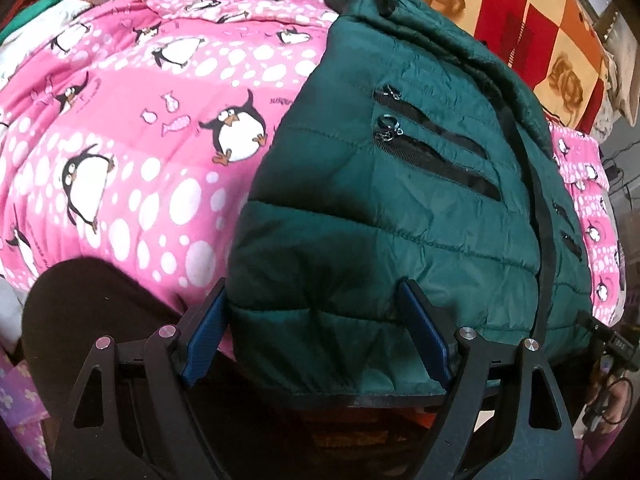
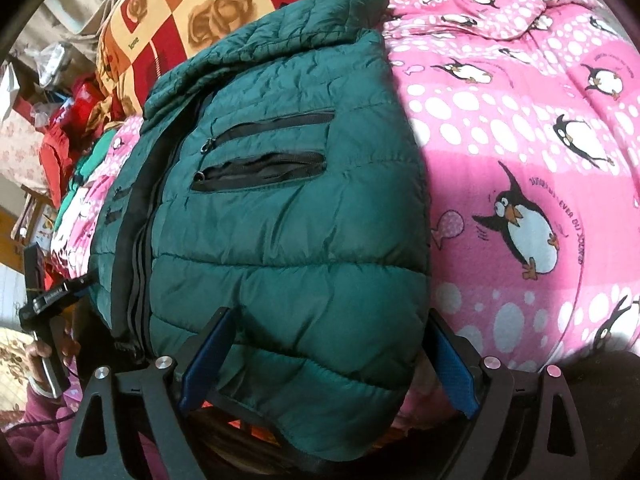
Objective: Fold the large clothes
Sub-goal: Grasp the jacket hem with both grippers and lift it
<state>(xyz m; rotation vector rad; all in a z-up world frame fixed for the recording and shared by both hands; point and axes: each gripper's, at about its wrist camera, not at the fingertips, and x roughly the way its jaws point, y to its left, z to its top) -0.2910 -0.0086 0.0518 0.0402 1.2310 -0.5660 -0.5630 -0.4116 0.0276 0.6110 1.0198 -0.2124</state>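
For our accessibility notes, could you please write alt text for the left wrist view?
A dark green puffer jacket lies on a pink penguin-print blanket, its bottom hem between the open left gripper fingers. Two black zipped pockets show on its front.

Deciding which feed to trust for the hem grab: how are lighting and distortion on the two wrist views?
Left wrist view: green jacket sharp, its near hem shadowed between the left gripper fingers. Right wrist view: brighter, hem evenly lit at the right gripper. Both bulge strongly, with dark corners.
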